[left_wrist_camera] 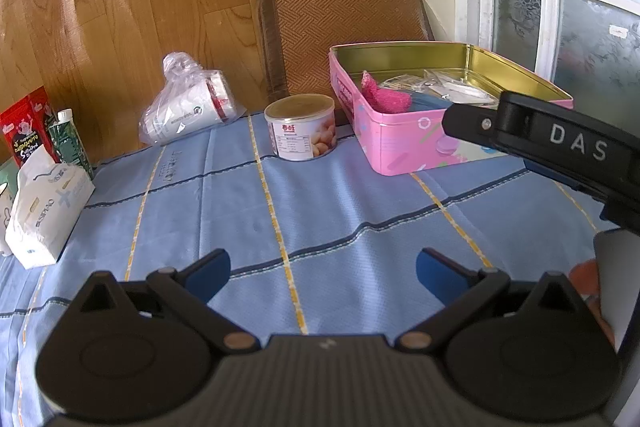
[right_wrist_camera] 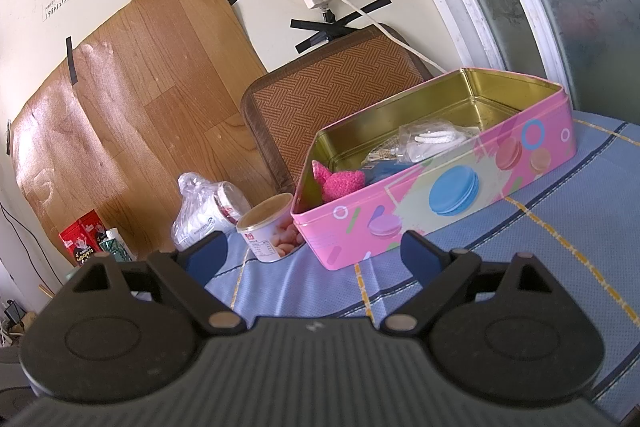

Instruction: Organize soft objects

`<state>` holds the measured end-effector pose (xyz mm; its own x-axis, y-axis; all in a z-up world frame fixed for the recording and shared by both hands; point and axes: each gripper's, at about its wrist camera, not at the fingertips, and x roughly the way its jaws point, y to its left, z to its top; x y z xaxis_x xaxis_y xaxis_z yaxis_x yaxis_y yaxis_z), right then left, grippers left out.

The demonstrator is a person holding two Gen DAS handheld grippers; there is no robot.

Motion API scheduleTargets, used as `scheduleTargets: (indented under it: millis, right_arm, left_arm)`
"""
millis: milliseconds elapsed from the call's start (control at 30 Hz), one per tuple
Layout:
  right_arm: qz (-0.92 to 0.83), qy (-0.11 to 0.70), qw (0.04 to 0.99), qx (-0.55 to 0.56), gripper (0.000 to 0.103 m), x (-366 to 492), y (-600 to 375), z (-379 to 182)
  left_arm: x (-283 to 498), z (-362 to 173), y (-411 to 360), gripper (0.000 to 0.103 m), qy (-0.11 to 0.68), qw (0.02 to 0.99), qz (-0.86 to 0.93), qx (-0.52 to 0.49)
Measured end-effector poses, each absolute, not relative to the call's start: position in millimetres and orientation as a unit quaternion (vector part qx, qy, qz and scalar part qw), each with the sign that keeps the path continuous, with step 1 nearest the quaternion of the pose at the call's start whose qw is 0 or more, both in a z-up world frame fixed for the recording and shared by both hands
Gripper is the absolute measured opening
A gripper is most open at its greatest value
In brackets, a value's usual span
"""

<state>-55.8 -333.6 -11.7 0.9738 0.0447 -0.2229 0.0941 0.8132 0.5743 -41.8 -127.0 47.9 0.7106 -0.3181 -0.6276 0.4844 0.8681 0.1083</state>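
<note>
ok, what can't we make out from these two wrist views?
- Pink tin contents: near wall hides most of them in both views; only the pink fuzzy item and clear bags show.
- Right claw: left view shows one finger only.
- Paper cups: blurred by their plastic bag.

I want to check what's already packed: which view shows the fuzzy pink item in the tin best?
The right wrist view: the fuzzy pink item sits large in the pink tin's near corner. The left wrist view shows it smaller, farther off.
</note>
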Motion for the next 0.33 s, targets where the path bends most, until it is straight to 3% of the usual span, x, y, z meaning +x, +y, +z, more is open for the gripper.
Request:
scheduleTargets:
  millis: [333]
  right_arm:
    - [-0.014, 0.113, 0.946, 0.304, 0.095, -56.5, -334.4, -12.4]
  left_arm:
    - [-40.2, 49.9, -122.0, 0.103, 0.313, 0.912, -0.239, 0.116]
